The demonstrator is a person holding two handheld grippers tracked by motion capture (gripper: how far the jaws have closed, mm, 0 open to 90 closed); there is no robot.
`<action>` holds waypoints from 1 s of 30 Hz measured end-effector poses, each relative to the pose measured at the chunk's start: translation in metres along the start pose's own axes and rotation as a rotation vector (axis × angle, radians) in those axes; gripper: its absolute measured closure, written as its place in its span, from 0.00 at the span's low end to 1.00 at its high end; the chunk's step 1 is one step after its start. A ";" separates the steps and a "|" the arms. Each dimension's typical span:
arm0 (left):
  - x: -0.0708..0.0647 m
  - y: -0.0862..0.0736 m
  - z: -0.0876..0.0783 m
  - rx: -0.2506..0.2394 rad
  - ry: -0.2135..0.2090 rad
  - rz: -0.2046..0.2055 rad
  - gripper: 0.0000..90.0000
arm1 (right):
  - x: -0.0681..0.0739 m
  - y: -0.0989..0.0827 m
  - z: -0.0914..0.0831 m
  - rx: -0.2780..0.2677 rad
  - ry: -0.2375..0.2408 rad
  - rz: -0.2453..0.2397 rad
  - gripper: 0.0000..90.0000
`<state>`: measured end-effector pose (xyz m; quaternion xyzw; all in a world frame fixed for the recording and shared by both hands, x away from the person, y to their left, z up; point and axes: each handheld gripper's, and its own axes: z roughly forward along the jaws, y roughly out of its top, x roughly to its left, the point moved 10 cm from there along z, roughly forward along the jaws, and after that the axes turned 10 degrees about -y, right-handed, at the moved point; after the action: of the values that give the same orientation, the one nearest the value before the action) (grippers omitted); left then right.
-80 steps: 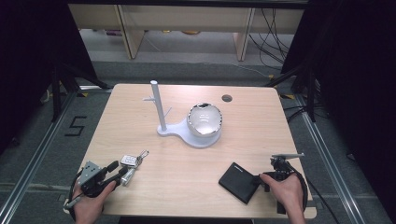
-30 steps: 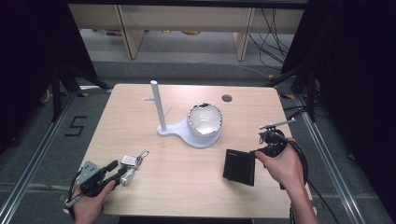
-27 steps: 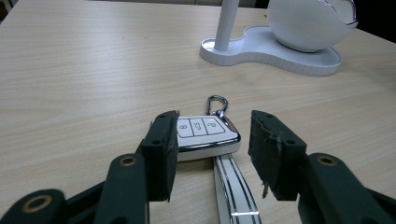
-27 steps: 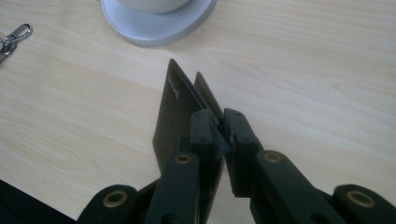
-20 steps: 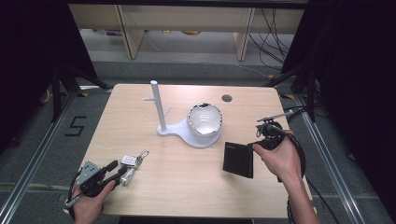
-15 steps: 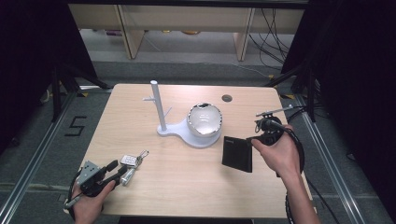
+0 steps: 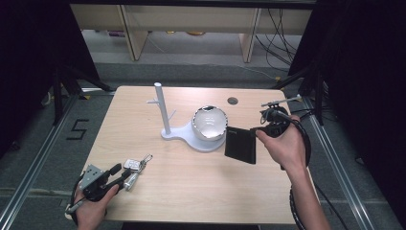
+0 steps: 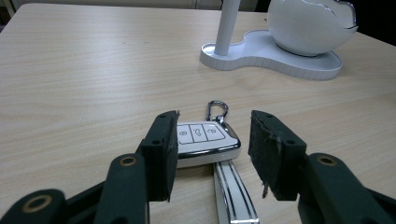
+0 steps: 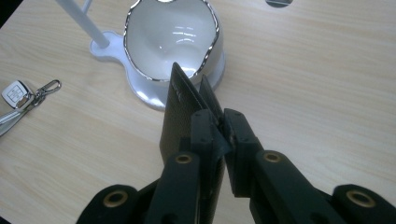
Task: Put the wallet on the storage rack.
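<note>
A white car key fob (image 8: 201,138) with a silver carabiner lies near the table's front left corner, also the key fob (image 7: 134,165) in the high view. My left gripper (image 8: 212,154) rests low on the table, open, with the fob between its jaws and a gap at the right pad; left gripper (image 7: 122,173). My right gripper (image 9: 219,128) is shut on the edge of a black wallet (image 9: 180,112). It holds the wallet (image 7: 241,143) upright in the air just right of a white egg-shaped bowl (image 7: 209,123) with a silver rim.
The bowl (image 9: 173,37) sits on a white base (image 7: 179,134) that also carries a thin white post (image 7: 160,108) with short pegs. A small round dark grommet (image 7: 233,100) lies near the table's far edge. Dark frame legs stand beside both sides of the table.
The right gripper has lifted the black wallet off the front right of the table and carried it up and toward the bowl. The left gripper and key fob have stayed put.
</note>
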<state>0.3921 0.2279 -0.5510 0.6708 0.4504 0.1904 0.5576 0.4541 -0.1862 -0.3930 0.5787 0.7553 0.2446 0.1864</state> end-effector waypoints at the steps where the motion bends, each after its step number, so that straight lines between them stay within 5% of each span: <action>1: -0.001 0.000 0.001 -0.003 -0.002 0.000 0.58 | 0.000 0.000 0.000 0.000 0.000 0.000 0.94; 5: -0.001 0.001 0.001 0.005 -0.009 0.026 0.58 | -0.001 0.008 -0.004 -0.010 -0.010 0.001 0.94; 9: 0.000 0.001 0.001 0.003 -0.009 0.024 0.58 | 0.001 0.012 -0.007 -0.012 -0.001 0.027 0.94; 13: 0.000 0.000 0.001 -0.005 0.001 0.000 0.58 | -0.003 0.020 -0.008 -0.038 -0.010 -0.002 0.94; 15: 0.000 0.001 0.000 -0.006 -0.001 0.003 0.58 | 0.000 0.024 -0.012 -0.033 -0.002 0.031 0.94; 19: 0.001 0.000 0.000 -0.001 0.003 0.003 0.58 | -0.002 0.034 -0.012 -0.066 -0.009 0.000 0.94; 30: 0.001 0.001 -0.001 -0.009 -0.012 0.018 0.58 | 0.016 0.060 -0.015 -0.090 0.025 -0.006 0.94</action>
<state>0.3925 0.2290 -0.5505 0.6733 0.4401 0.1934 0.5617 0.4887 -0.1602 -0.3456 0.5644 0.7475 0.2851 0.2035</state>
